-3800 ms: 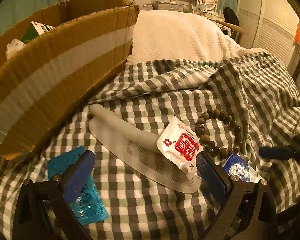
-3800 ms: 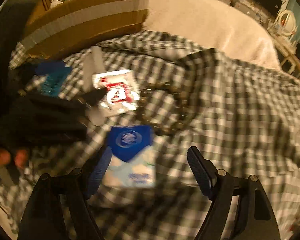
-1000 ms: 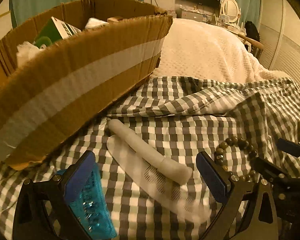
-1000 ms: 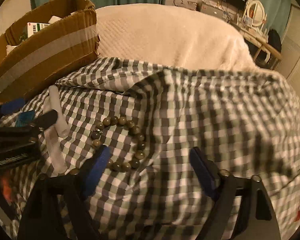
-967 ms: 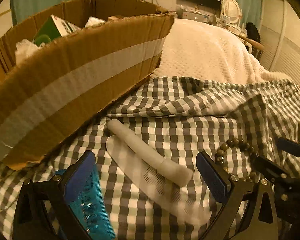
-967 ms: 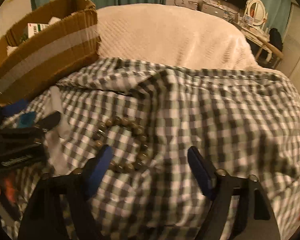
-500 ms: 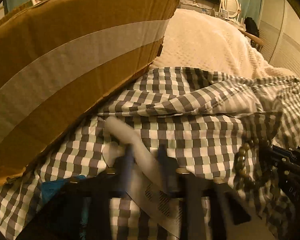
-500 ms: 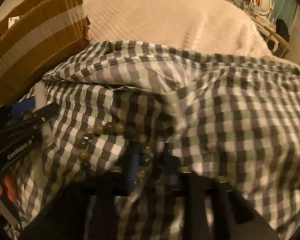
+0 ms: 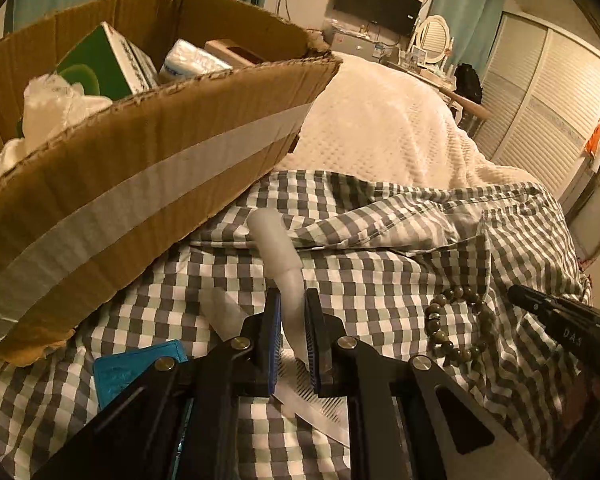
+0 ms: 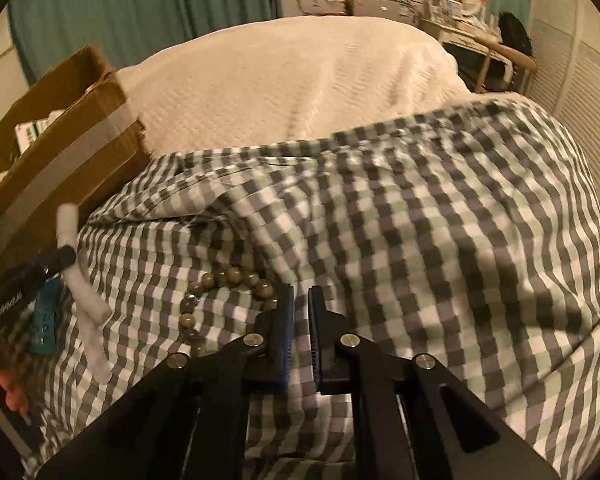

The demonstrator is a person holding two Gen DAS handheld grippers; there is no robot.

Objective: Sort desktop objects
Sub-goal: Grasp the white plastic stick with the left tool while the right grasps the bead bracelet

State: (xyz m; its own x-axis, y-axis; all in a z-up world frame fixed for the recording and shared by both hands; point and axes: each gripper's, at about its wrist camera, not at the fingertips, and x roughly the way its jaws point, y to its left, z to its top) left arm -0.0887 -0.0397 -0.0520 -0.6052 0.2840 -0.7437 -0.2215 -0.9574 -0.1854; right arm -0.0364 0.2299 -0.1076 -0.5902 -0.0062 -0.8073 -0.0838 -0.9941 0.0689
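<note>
My left gripper [image 9: 292, 320] is shut on a white cylindrical tube [image 9: 278, 252] and holds it lifted off the checked cloth [image 9: 380, 248], pointing toward the cardboard box [image 9: 140, 168]. The tube also shows in the right wrist view [image 10: 76, 268]. My right gripper [image 10: 300, 320] has its jaws nearly together over the right side of a brown bead bracelet [image 10: 216, 284]; whether a bead is pinched between them is hidden. The bracelet also shows in the left wrist view [image 9: 448, 320].
The box holds a green carton [image 9: 96, 64] and white packets [image 9: 192, 60]. A teal blister pack [image 9: 136, 368] and a clear flat plastic sleeve [image 9: 312, 404] lie on the cloth under my left gripper. A white quilt [image 10: 292, 80] lies beyond.
Both grippers went from wide open to closed. The left closed on the white tube and lifted it. The right came down and closed at the bracelet. The red-white sachet and blue packet seen earlier are gone.
</note>
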